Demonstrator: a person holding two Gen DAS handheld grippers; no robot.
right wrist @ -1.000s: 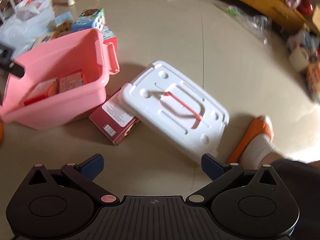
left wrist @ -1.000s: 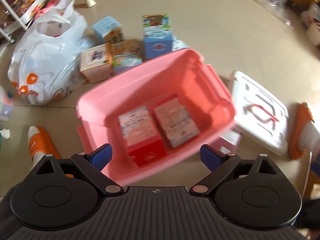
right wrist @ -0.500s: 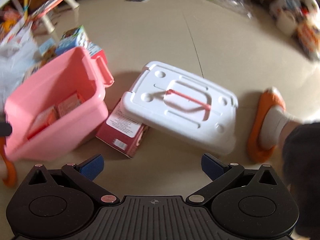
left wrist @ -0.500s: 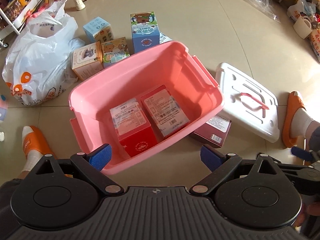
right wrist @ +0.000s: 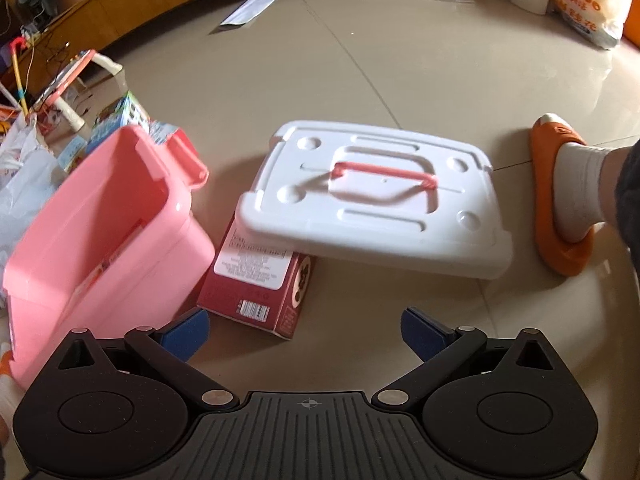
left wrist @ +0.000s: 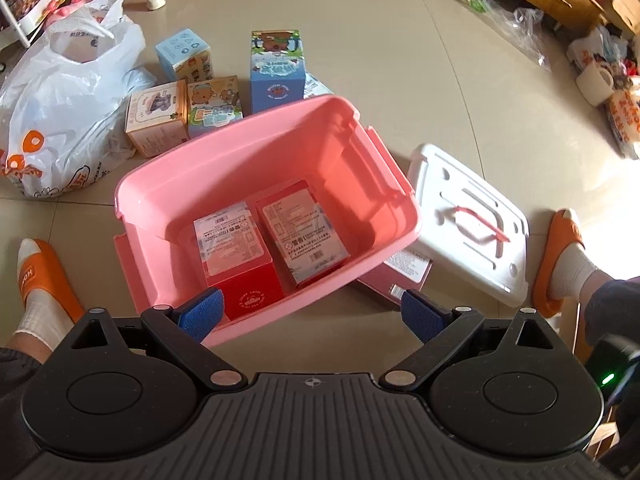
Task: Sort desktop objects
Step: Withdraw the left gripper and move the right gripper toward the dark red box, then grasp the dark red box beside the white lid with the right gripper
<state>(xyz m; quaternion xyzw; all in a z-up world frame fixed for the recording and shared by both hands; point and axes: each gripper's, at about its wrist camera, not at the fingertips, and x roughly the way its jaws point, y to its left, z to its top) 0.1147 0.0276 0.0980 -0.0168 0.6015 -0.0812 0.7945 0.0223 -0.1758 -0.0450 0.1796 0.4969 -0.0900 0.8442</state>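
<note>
A pink storage bin [left wrist: 168, 184] [right wrist: 80, 248] sits on the floor with two red boxes [left wrist: 236, 252] lying flat inside. Its white lid [left wrist: 472, 220] [right wrist: 376, 196] with a pink handle rests to the right, partly on top of a dark red box [right wrist: 260, 276] [left wrist: 400, 272]. Several small colourful boxes [left wrist: 276, 68] stand behind the bin. My left gripper [left wrist: 312, 316] is open above the bin's near edge, holding nothing. My right gripper [right wrist: 308, 332] is open just in front of the dark red box, empty.
A white plastic bag [left wrist: 68, 108] lies left of the bin. The person's feet in orange slippers [left wrist: 40, 280] [right wrist: 560, 192] flank the scene. Bags and a white cup [left wrist: 596, 84] clutter the far right; wooden furniture [right wrist: 120, 4] lines the back.
My left gripper pulled back and steadied over the bin. My right gripper swung right and lower toward the lid and the dark red box. Both stayed open.
</note>
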